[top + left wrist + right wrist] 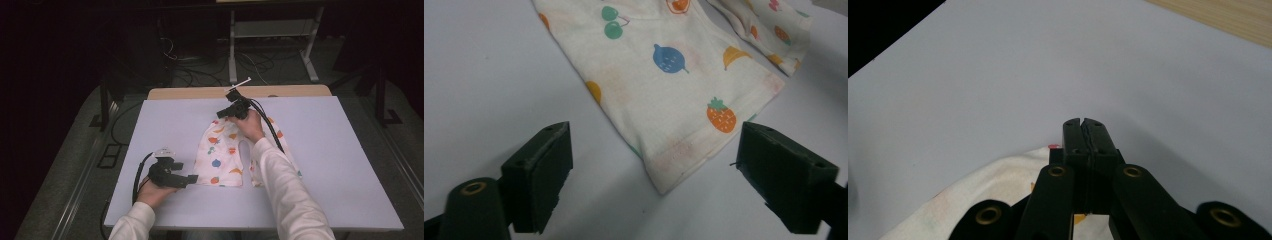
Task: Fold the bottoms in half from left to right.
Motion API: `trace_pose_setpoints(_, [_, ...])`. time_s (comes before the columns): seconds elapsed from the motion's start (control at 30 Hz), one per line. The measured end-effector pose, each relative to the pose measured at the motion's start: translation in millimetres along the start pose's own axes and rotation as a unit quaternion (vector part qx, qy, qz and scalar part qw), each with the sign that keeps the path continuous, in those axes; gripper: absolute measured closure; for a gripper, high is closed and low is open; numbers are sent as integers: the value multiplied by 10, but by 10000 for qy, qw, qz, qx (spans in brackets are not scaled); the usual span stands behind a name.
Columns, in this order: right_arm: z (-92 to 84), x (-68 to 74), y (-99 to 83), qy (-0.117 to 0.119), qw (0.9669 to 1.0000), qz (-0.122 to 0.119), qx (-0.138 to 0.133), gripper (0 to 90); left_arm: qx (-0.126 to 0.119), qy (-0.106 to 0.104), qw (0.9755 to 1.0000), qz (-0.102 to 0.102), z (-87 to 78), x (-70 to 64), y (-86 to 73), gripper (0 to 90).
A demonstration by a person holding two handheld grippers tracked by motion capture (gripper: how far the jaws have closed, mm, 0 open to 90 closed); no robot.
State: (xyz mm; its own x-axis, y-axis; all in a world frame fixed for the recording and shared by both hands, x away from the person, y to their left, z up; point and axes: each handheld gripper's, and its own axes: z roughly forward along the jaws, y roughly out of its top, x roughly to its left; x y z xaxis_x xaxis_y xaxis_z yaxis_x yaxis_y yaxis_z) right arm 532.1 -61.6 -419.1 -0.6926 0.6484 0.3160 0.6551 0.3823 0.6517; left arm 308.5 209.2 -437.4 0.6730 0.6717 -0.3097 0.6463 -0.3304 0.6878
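Fruit-print garment flat on the worktop, my two tongs at opposite ends of it.

My left tongs (192, 180) sit at the near left of the white worktop (325, 165), spread wide and gripping nothing; the near hem corner of the fruit-print garment (664, 75) lies on the worktop between and just beyond the two pads (544, 165) without touching them. My right tongs (1083, 131) are pressed together at the far edge of the garment, near the middle of the worktop; I cannot tell whether any cloth is pinched in them.
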Motion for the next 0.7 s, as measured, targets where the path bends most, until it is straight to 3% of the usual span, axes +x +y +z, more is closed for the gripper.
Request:
trace_pose_setpoints(0.13, [-5,-3,1,21,10000,27,-26,886,86,-186,9998,-89,-5,23,-3,272])
trace_pose_setpoints(0.3, [-10,1,3,22,10000,-25,4,886,167,-272,9993,-198,13,25,-5,290])
trace_pose_setpoints(0.57, [-22,-5,4,28,10000,13,-44,885,312,-479,9980,-271,48,63,-10,383])
trace_pose_setpoints(0.7, [-16,4,1,46,10000,-3,-46,885,400,-594,9966,-403,71,79,-8,434])
